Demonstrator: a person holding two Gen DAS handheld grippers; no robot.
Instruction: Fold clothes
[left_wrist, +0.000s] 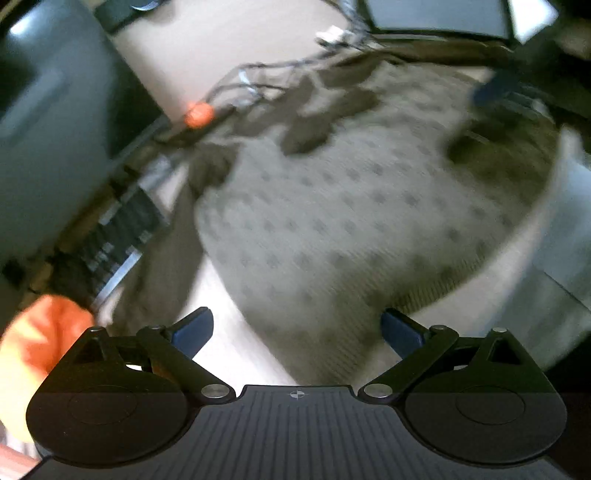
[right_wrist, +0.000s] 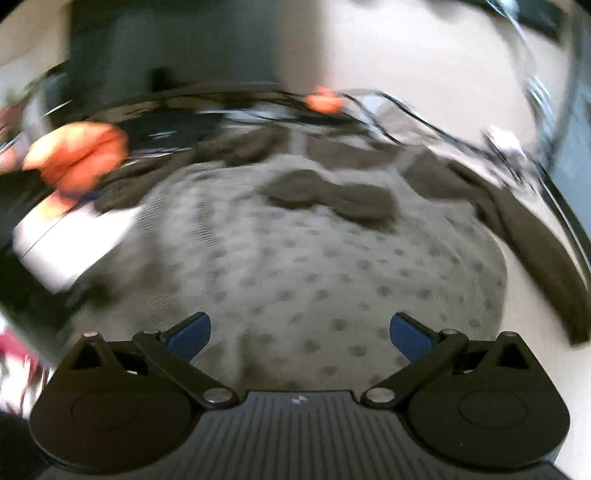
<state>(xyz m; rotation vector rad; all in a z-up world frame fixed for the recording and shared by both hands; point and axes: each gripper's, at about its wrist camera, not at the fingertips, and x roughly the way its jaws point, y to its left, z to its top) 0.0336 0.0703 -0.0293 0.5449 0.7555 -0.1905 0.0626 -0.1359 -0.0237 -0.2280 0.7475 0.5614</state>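
Garment: a grey sweater (left_wrist: 351, 206) with a pattern of darker dots and dark brown trim lay spread flat on a pale worktop (left_wrist: 229, 354), front side up; both views were smeared by motion blur.
Collar: a dark brown bow-like collar piece (right_wrist: 332, 195) sat at the far middle of the sweater in the right wrist view.
Sleeve: a dark brown sleeve (right_wrist: 535, 258) ran down the sweater's right side in the right wrist view, lying on the worktop.
Left claw: the left claw (left_wrist: 297, 328) had its blue-tipped fingers well apart and held nothing; it hung over the near edge of the sweater, where cloth met bare worktop.
Right claw: the right claw (right_wrist: 299, 330) likewise stood wide apart and empty, directly above the dotted cloth at the near hem.
Contact: whether either claw touched the cloth could not be told.
Hand: a person's hand (right_wrist: 77, 155) showed at the left of the right wrist view, gripping the white body of the other tool.
Background: dark cables (left_wrist: 258, 81) with a small orange object (left_wrist: 199, 114) lay beyond the sweater's far edge; a keyboard (left_wrist: 118, 236) showed at the left of the left wrist view.
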